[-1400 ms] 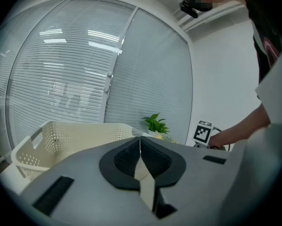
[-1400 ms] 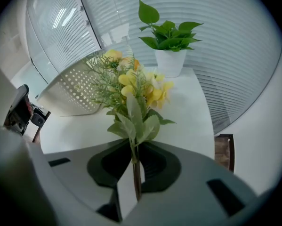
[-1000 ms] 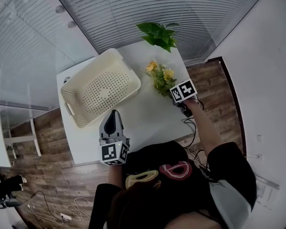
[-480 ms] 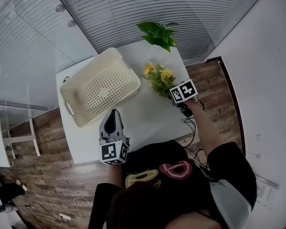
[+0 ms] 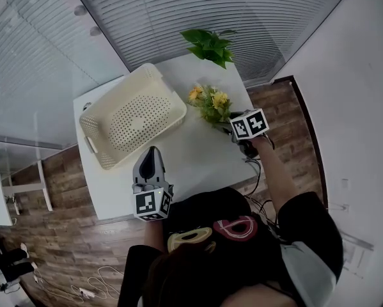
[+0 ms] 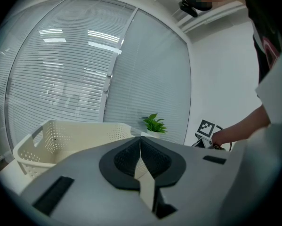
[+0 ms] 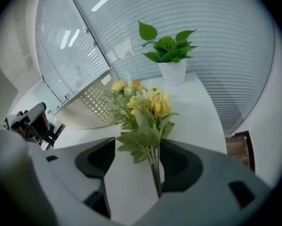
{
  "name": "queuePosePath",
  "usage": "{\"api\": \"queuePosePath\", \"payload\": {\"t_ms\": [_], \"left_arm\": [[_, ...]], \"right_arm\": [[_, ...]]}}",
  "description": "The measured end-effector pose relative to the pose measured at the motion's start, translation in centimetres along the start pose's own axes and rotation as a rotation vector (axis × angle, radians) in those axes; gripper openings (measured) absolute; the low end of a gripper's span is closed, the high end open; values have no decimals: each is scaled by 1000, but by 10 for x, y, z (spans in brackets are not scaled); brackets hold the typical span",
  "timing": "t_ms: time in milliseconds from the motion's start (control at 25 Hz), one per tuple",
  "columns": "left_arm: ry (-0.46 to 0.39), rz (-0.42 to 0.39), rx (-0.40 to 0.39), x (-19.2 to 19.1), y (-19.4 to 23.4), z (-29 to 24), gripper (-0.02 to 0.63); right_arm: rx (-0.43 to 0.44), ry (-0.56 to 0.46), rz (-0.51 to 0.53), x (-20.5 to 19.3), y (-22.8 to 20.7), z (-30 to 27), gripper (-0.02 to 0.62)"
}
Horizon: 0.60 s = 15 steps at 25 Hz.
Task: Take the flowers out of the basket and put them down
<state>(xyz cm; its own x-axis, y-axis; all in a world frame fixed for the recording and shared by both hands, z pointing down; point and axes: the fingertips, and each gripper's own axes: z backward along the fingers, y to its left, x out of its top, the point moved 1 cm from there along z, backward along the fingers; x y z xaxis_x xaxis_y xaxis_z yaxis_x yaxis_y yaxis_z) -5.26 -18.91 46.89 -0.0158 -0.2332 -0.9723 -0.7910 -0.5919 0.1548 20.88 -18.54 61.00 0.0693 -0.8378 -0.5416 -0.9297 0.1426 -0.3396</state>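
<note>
The basket (image 5: 113,93) sits empty at the far left of the tabletop (image 5: 197,162). The left gripper (image 6: 140,149) hangs near its corner, fingers clenched on nothing, probably just waiting. Right of the basket, the flowers (image 5: 210,104) lie on the tabletop, blooms toward the potted plant (image 5: 210,45). The right gripper (image 7: 138,161) is opening. The stems lean on one finger (image 7: 178,161) while the other stands clear, so this looks like the release. No brand or writing is readable, only square markers.

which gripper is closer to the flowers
Right. The right gripper is at the flowers, jaws opening with the stems between them; the shut left gripper sits apart, by the basket.
</note>
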Motion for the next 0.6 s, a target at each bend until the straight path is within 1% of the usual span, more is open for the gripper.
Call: {"api": "queuePosePath", "payload": {"t_ms": [200, 360, 520, 600], "left_arm": [[-3, 3, -10, 0, -2, 2, 18], [-5, 5, -26, 0, -6, 1, 18], [-12, 16, -33, 1, -7, 3, 18], [-21, 27, -35, 3, -6, 4, 18]], "right_arm": [[4, -67, 15, 9, 12, 17, 288], [-17, -140, 37, 19, 19, 33, 288], [22, -235, 3, 29, 32, 54, 288], [27, -289, -20, 35, 36, 65, 288]]}}
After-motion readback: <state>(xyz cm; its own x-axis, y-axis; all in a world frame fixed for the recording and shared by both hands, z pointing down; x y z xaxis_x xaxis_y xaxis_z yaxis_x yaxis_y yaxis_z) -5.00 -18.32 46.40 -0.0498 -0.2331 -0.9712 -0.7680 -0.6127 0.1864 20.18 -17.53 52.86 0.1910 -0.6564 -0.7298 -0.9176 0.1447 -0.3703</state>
